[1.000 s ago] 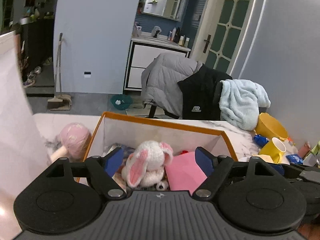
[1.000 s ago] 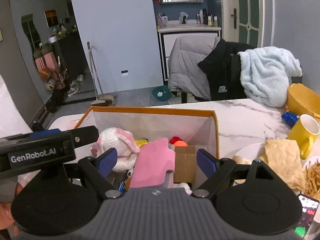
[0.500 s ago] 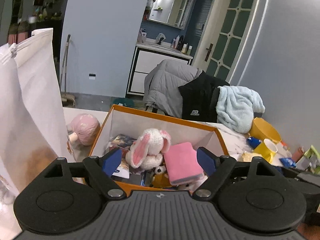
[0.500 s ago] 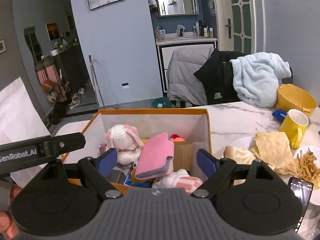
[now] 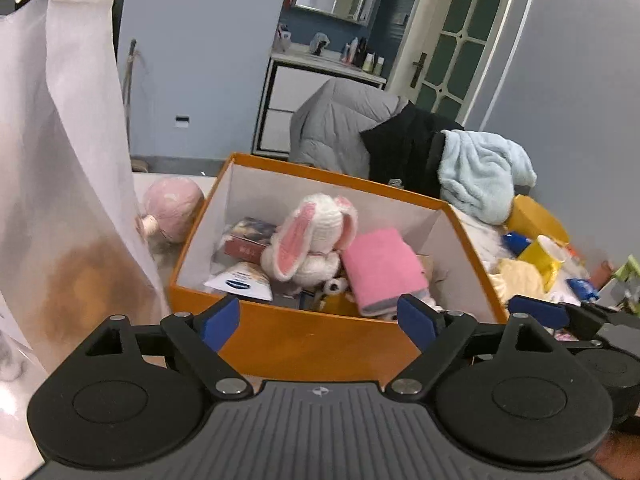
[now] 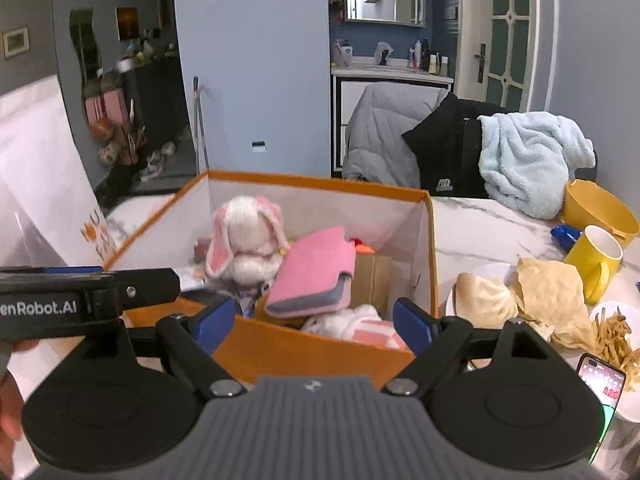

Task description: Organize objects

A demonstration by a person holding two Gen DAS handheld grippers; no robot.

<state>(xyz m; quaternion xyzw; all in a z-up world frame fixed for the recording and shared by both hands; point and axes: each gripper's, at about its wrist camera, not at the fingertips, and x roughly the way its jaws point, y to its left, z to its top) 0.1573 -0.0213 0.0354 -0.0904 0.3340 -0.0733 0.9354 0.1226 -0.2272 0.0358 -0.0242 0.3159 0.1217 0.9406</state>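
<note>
- Orange box [image 5: 320, 340] sits at 12 o'clock in both wrist views, on the marble surface [image 6: 480, 224], and its near wall now fills the space between each set of jaws; a second ago you were looking straight down into it, so both grippers have pulled back and risen.
- Your left gripper [image 5: 319, 318] has its jaws spread wide with nothing between them; your right gripper [image 6: 313, 325] is the same, wide apart and empty.
- Inside the box, the white bunny [image 5: 312, 236] stands near the middle, and the pink notebook [image 5: 382, 270] leans at its 3 o'clock, tilted against the other contents. Smaller items lie under and around them; some are too jumbled to name.
- Since both grippers came away empty-handed, you have most likely finished a drop into the box, and it is free for the next item.
- Candidates left outside: the pink plush [image 5: 172, 210] at 10 o'clock, just beside the box's left wall, and the yellow mug [image 6: 594, 258] at 2 o'clock, well apart from the box.
- Mind the white bag [image 5: 60, 180] standing tall at 9 o'clock, near your left gripper; a sweep toward the plush could knock it.
- Plates of food and a phone [image 6: 602, 384] crowd the 3 to 4 o'clock side, so keep your right gripper's swing short there.
</note>
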